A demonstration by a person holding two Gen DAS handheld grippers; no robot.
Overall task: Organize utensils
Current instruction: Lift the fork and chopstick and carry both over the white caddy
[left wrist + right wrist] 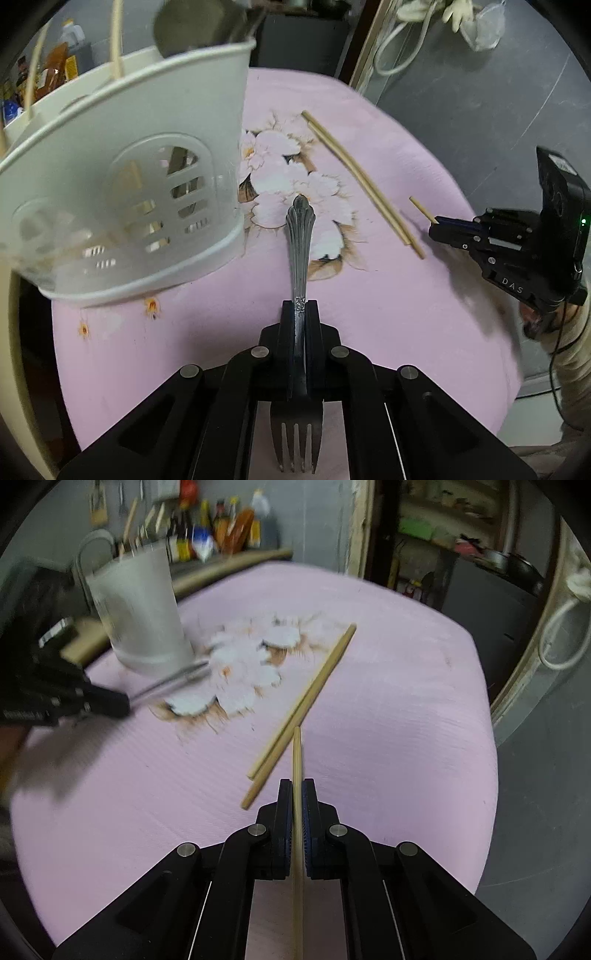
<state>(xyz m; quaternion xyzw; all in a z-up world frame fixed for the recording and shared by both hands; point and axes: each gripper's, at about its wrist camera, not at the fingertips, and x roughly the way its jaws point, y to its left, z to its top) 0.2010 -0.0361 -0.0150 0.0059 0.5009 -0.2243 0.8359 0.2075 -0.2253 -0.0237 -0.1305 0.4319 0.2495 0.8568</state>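
My left gripper [299, 306] is shut on a metal fork [298, 243], handle pointing forward, tines back toward the camera. It hovers just right of the white utensil holder [122, 206], which holds chopsticks and a spoon. My right gripper [296, 786] is shut on a single wooden chopstick [296, 760]. Two more chopsticks [303, 709] lie side by side on the pink cloth just ahead of it. The right gripper also shows in the left wrist view [439, 225], and the left gripper in the right wrist view [122, 701], blurred.
The pink floral cloth [388, 314] covers a round table whose edge drops to a grey floor on the right. Sauce bottles [221, 528] stand on a shelf behind the holder. A white cable [402, 48] hangs at the back.
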